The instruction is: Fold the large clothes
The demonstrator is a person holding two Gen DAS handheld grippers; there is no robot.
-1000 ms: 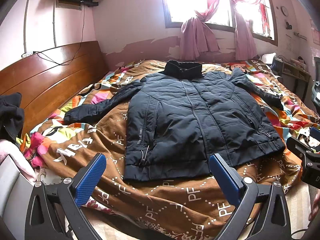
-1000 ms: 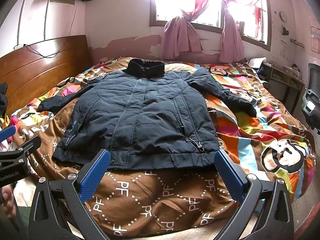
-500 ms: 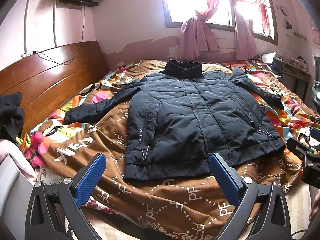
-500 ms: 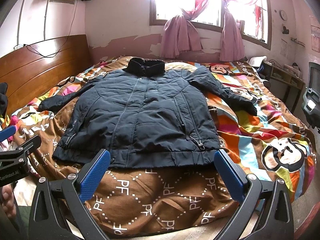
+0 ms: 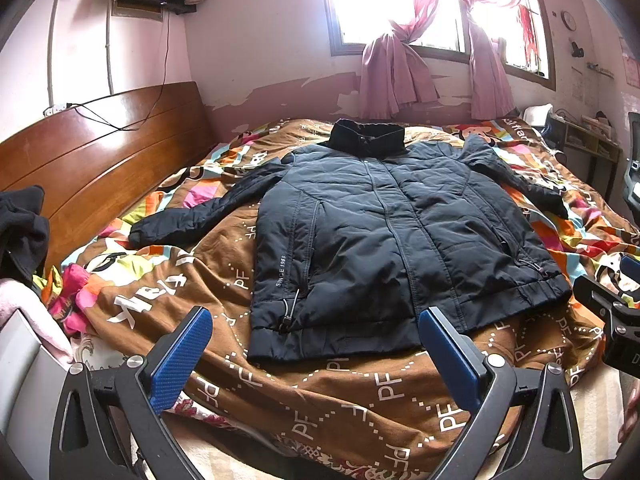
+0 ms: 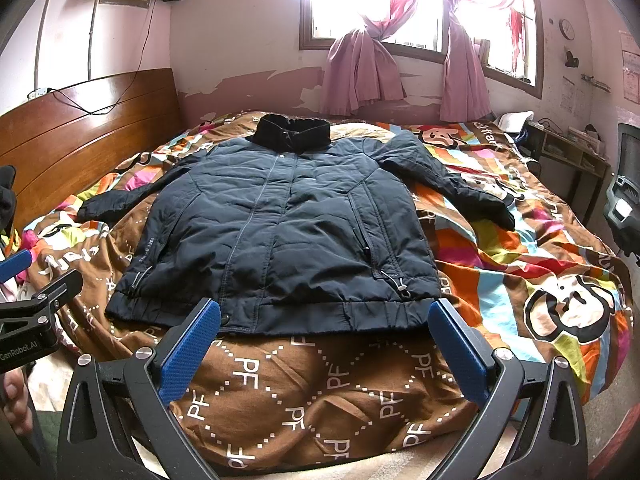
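On bed, dark jacket (image 5: 392,240) flat, zipped, sleeves out, hem near foot edge. Nothing really changed past second. Left tongs (image 5: 316,340) and right tongs (image 6: 324,332) both spread, empty, hovering short of hem. Folding not started yet.

pink walls (image 5: 256,40) | bright window (image 5: 396,0) | pink curtains (image 5: 394,76) | wooden headboard (image 5: 92,152)

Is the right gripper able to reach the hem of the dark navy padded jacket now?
Probably yes. The right gripper is open just short of the dark navy padded jacket, whose hem lies flat on the patterned quilt with nothing between.
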